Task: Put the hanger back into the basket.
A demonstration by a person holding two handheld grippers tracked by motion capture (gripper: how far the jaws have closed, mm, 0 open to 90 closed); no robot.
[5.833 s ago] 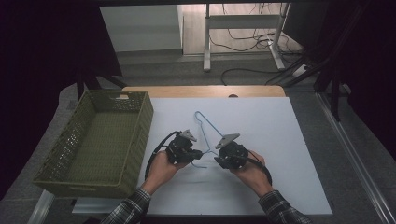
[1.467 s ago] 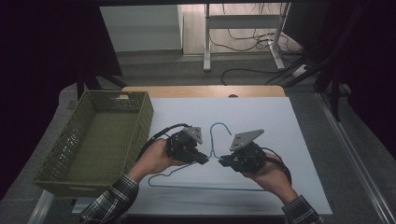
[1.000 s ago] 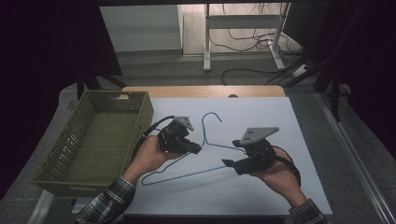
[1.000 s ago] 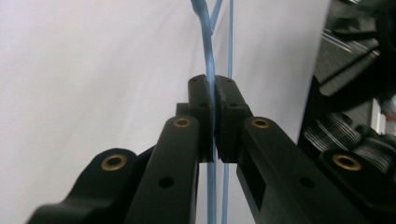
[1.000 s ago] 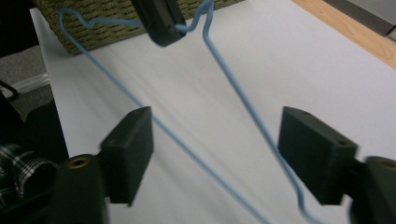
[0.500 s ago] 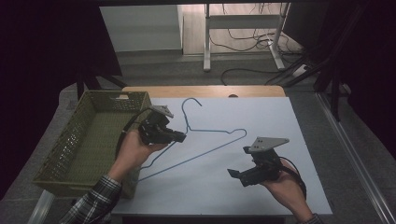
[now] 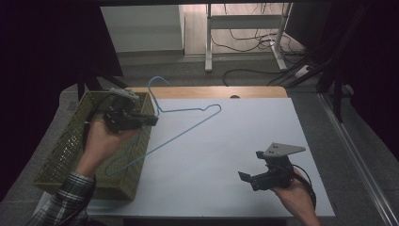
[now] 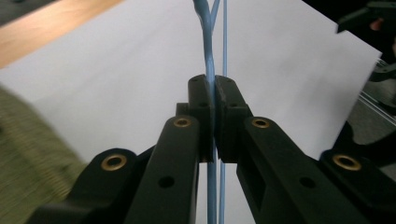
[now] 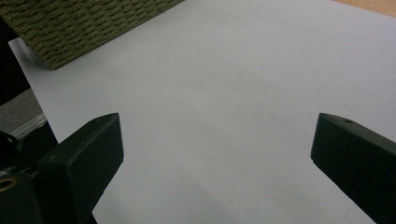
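Over the basket, left side: left hand-held gripper (image 7: 151, 120) raised above the near rim of the woven basket (image 7: 63, 150), jaws pointing right toward the counter middle.
Left hand-held gripper state: jaws together, clamped on the blue wire hanger (image 7: 188, 127); from the left gripper view (image 8: 215, 121), pads pressed flat on the twisted wire, a second thin strand running just beside it.
Hanger position: lifted and tilted; hook (image 7: 157, 87) up past the far edge of the white sheet, one shoulder bend out over the sheet near the far middle, long bottom wire sloping down to the left into the basket.
Basket: olive weave, standing at the left edge of the counter, touching the white sheet's left border; near corner seen from the right gripper view (image 9: 84, 23).
Counter edges: white sheet (image 7: 226, 155) covering most of the counter (image 7: 254, 92); bare wooden strip along the far side; dark floor and table legs with cables beyond.
Open room: wide bare stretch of sheet between basket and right hand, from the middle to the right border.
Right hand-held gripper (image 7: 247, 178): low at the near right of the sheet, well apart from hanger and basket, jaws pointing left.
Right hand-held gripper state: jaws wide apart, holding nothing; from the right gripper view (image 9: 215, 154), bare white sheet between the two black pads.
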